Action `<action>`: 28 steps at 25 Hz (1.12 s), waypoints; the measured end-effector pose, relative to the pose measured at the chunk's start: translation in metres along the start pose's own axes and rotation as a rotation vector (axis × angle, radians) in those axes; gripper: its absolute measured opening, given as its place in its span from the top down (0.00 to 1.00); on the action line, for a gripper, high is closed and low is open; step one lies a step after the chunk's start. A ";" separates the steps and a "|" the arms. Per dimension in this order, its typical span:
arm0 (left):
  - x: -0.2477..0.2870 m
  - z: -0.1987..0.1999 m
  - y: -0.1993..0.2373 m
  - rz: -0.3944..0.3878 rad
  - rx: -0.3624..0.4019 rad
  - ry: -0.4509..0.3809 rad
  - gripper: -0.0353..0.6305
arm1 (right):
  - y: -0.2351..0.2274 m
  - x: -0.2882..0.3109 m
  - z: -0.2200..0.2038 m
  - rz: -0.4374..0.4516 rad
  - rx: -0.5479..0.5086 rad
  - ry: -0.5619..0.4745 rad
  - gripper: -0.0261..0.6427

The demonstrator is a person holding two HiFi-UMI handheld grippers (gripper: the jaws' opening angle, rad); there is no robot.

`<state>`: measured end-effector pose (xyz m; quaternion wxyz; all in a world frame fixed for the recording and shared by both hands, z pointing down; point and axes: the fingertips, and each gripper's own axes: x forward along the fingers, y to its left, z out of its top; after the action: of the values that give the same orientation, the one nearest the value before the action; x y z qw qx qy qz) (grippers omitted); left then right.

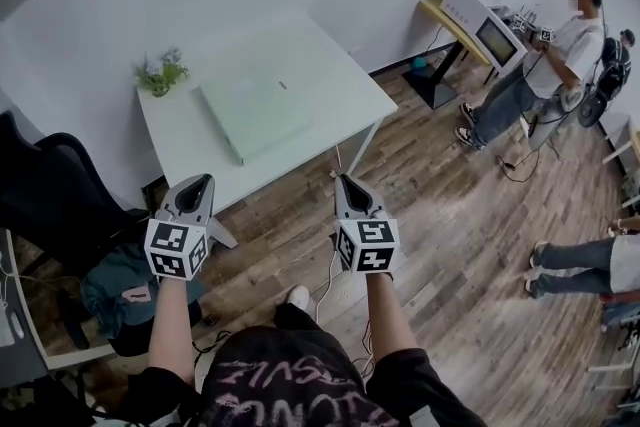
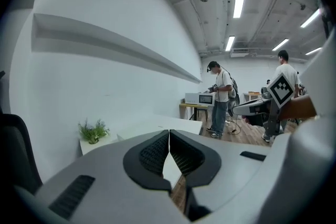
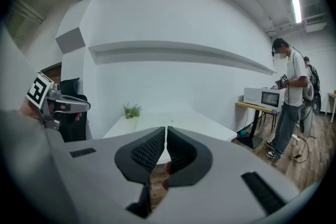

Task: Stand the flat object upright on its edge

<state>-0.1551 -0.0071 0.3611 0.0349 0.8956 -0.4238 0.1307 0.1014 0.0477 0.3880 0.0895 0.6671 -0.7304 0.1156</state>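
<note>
Since both grippers hang short of the table with nothing in them, the left gripper and the right gripper each showing its ribbed pads pressed together in its own view, the slab is untouched. It lies flat on the table's near-left part, pale green against the white top, with one long side close to the front edge and facing the person. It looks like a broad, thin, rigid panel with a smooth face and a low side wall, so I would expect it to keep its shape when lifted by one side, to weigh little to moderate, and to slide readily on the slick tabletop. The near long side seems the best place to take hold: the jaws would have to open, nip that side at two spaced points, one per gripper, and swing it up about the far side. Because the edge is narrow, it will likely want to topple once upright and may skid away while pivoting. As for containers, the only one on the table is a small pot at the far-left corner, well apart from the slab, holding a leafy plant. A microwave stands on a side stand beyond; its contents cannot be seen.
</note>
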 end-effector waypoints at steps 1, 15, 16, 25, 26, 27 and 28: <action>0.008 0.003 0.001 0.010 -0.006 0.002 0.92 | -0.007 0.008 0.002 0.009 -0.002 0.003 0.92; 0.073 0.017 0.026 0.098 -0.055 0.020 0.92 | -0.051 0.089 0.027 0.093 -0.011 0.016 0.92; 0.077 0.018 0.031 0.103 -0.061 0.019 0.92 | -0.051 0.096 0.028 0.097 -0.011 0.018 0.92; 0.133 0.008 0.067 0.106 -0.096 0.049 0.92 | -0.058 0.164 0.036 0.116 -0.026 0.053 0.92; 0.140 0.006 0.071 0.104 -0.099 0.055 0.92 | -0.058 0.173 0.035 0.118 -0.025 0.062 0.92; 0.147 0.003 0.076 0.102 -0.100 0.062 0.92 | -0.059 0.182 0.032 0.120 -0.024 0.072 0.92; 0.154 -0.001 0.080 0.101 -0.102 0.071 0.92 | -0.059 0.190 0.029 0.122 -0.024 0.083 0.92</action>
<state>-0.1231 -0.1738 0.3987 0.0886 0.8650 -0.4730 0.1420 0.1429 -0.1472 0.4171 0.1203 0.6149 -0.7668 0.1397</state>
